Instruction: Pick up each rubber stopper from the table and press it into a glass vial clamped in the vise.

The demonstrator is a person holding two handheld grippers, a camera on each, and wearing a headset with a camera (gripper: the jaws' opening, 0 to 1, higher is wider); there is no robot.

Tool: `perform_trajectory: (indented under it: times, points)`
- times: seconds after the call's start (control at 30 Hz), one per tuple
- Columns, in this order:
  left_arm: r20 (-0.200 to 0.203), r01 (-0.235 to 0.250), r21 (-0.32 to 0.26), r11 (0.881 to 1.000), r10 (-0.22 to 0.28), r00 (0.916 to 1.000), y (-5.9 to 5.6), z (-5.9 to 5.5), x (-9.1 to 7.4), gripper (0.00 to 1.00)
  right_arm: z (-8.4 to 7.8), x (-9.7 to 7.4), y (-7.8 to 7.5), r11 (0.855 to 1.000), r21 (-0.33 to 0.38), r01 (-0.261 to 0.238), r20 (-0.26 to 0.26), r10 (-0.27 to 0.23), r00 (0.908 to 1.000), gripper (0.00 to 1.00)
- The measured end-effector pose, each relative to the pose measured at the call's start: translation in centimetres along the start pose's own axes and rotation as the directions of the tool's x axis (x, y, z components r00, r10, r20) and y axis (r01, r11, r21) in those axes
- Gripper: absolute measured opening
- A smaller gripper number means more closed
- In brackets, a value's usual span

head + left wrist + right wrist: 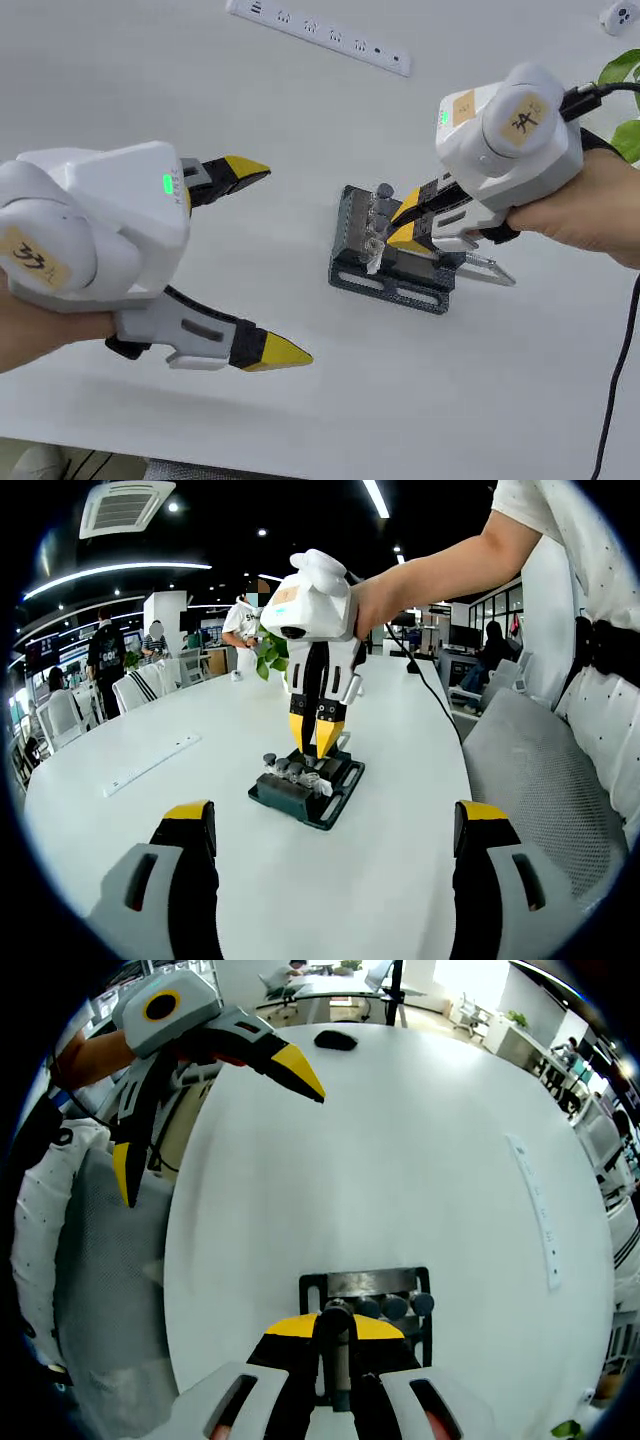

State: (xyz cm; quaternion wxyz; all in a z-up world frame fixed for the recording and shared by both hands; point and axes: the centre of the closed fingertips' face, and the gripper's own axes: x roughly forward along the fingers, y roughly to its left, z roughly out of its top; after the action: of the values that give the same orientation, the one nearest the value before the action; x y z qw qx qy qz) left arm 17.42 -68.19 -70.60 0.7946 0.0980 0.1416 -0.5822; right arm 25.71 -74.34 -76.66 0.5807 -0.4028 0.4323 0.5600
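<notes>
A dark vise (385, 275) stands mid-table and clamps a row of glass vials (377, 225) topped with grey rubber stoppers. My right gripper (405, 228) is down at the near end of that row. In the right gripper view its yellow tips (336, 1330) are shut on a grey stopper (337, 1313) over a vial, and three more stoppered vials (395, 1307) stand to its right in the vise (365, 1283). My left gripper (268, 260) hovers wide open and holding nothing, well left of the vise. The left gripper view shows the vise (305, 792) ahead and the right gripper (316, 738) above it.
A white power strip (320, 35) lies along the table's far edge. The vise's handle (490, 268) sticks out to the right. A black cable (615, 380) hangs at the right edge near a green plant (625, 100). A chair (550, 770) stands beside the table.
</notes>
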Motion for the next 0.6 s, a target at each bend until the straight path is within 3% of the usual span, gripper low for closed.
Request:
perform_trajectory:
  times: [0.6]
  points:
    - [0.013,0.003,-0.016,1.000,-0.003,0.9999,-0.2,-0.5,-0.2,0.99,-0.6,1.4,-0.2,1.000,-0.015,-0.017,-0.067,0.016,0.9976,0.06]
